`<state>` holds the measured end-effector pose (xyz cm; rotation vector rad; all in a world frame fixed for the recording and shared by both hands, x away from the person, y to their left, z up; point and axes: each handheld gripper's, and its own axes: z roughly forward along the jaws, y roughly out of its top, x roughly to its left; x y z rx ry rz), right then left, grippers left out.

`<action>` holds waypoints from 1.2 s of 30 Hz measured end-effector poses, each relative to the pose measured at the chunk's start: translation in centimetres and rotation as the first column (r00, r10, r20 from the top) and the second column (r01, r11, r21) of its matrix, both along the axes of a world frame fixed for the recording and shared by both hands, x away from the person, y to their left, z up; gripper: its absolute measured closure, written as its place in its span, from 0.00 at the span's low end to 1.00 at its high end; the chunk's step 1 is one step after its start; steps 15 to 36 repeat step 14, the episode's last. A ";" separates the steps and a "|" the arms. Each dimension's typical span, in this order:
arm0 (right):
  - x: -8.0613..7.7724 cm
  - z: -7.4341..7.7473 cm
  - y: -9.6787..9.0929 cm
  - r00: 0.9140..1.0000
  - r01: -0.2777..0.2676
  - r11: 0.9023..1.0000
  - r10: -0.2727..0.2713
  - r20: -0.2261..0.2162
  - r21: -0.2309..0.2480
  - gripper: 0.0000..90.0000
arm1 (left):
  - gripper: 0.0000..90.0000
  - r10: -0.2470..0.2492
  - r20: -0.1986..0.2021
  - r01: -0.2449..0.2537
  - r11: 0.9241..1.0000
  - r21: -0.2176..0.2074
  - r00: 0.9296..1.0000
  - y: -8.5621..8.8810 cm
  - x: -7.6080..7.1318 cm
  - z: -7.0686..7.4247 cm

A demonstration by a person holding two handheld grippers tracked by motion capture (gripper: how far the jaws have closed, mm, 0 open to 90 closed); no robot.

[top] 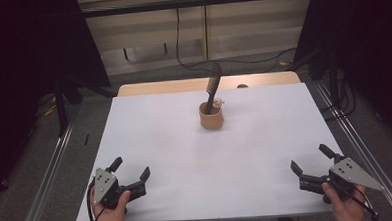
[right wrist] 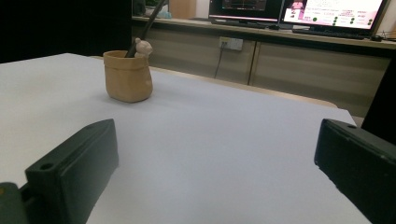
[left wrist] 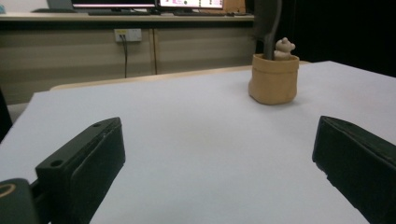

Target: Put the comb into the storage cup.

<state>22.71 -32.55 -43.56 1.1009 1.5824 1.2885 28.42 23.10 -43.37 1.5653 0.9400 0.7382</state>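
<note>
A tan, sack-shaped pot [top: 211, 116] [left wrist: 273, 78] [right wrist: 127, 76] stands upright past the middle of the white table [top: 185, 146]. A dark, long-handled tool [top: 213, 87] [left wrist: 267, 23] leans out of it, and a small beige bear figure [top: 219, 102] [left wrist: 283, 48] [right wrist: 143, 47] sits at its rim. My left gripper [top: 130, 168] [left wrist: 219, 168] rests open near the front left corner, jaws wide apart and empty. My right gripper [top: 310, 158] [right wrist: 217, 168] rests open near the front right corner, also empty. Both are far from the pot.
Metal rails [top: 51, 167] run along both sides of the table. A black cable [top: 178, 36] hangs down the back wall to the floor. Monitors [right wrist: 331, 11] stand on a counter behind. A wide bare stretch of white table lies between the grippers and the pot.
</note>
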 end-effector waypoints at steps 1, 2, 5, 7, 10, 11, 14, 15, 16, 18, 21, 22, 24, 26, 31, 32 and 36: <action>0.0 0.0 0.0 1.000 0.000 1.000 0.000 -0.003 0.003 0.00 | 0.03 -0.005 -0.002 0.005 1.000 0.008 1.000 -0.1 -0.1 -0.1; 0.0 0.0 0.0 1.000 0.000 1.000 0.000 -0.003 0.003 0.00 | 0.03 -0.005 -0.002 0.005 1.000 0.008 1.000 -0.1 -0.1 -0.1; 0.0 0.0 0.0 1.000 0.002 1.000 -0.002 -0.004 0.004 0.00 | 0.03 0.010 0.022 -0.011 0.999 0.044 1.000 -0.5 -0.1 -0.2; 0.0 0.0 0.0 1.000 0.005 1.000 -0.005 -0.003 0.007 0.00 | 0.03 -0.001 0.003 0.001 1.000 0.011 1.000 -0.5 0.1 -0.2; 0.0 -0.1 -0.1 1.000 0.012 1.000 -0.012 -0.003 0.006 0.00 | 0.03 0.005 0.029 -0.006 1.000 0.026 1.000 -0.5 0.3 -0.1; 0.0 -0.1 -0.2 1.000 0.012 1.000 -0.012 -0.004 0.007 0.00 | 0.03 0.003 0.028 -0.003 1.000 0.016 1.000 -0.5 0.4 -0.1; 0.0 -0.1 -0.2 1.000 0.011 1.000 -0.011 -0.003 0.003 0.00 | 0.03 0.007 0.022 -0.008 1.000 0.015 1.000 -0.5 0.4 -0.1; 0.0 -0.1 -0.2 1.000 0.011 1.000 -0.011 -0.003 0.003 0.00 | 0.03 0.007 0.022 -0.008 1.000 0.015 1.000 -0.5 0.4 -0.1; 0.0 -0.1 -0.2 1.000 0.011 1.000 -0.011 -0.003 0.003 0.00 | 0.03 0.007 0.022 -0.008 1.000 0.015 1.000 -0.5 0.4 -0.1; 0.0 -0.1 -0.2 1.000 0.011 1.000 -0.011 -0.003 0.003 0.00 | 0.03 0.007 0.022 -0.008 1.000 0.015 1.000 -0.5 0.4 -0.1; 0.0 -0.1 -0.2 1.000 0.011 1.000 -0.011 -0.003 0.003 0.00 | 0.03 0.007 0.022 -0.008 1.000 0.015 1.000 -0.5 0.4 -0.1; 0.0 -0.1 -0.2 1.000 0.011 1.000 -0.011 -0.003 0.003 0.00 | 0.03 0.007 0.022 -0.008 1.000 0.015 1.000 -0.5 0.4 -0.1; 0.0 -0.1 -0.2 1.000 0.011 1.000 -0.011 -0.003 0.003 0.00 | 0.03 0.007 0.022 -0.008 1.000 0.015 1.000 -0.5 0.4 -0.1; 0.0 -0.1 -0.2 1.000 0.011 1.000 -0.011 -0.003 0.003 0.00 | 0.03 0.007 0.022 -0.008 1.000 0.015 1.000 -0.5 0.4 -0.1; 0.0 -0.1 -0.2 1.000 0.011 1.000 -0.011 -0.003 0.003 0.00 | 0.03 0.007 0.022 -0.008 1.000 0.015 1.000 -0.5 0.4 -0.1; 0.0 -0.1 -0.2 1.000 0.011 1.000 -0.011 -0.003 0.003 0.00 | 0.03 0.007 0.022 -0.008 1.000 0.015 1.000 -0.5 0.4 -0.1; 0.0 -0.1 -0.2 1.000 0.011 1.000 -0.011 -0.003 0.003 0.00 | 0.03 0.007 0.022 -0.008 1.000 0.015 1.000 -0.5 0.4 -0.1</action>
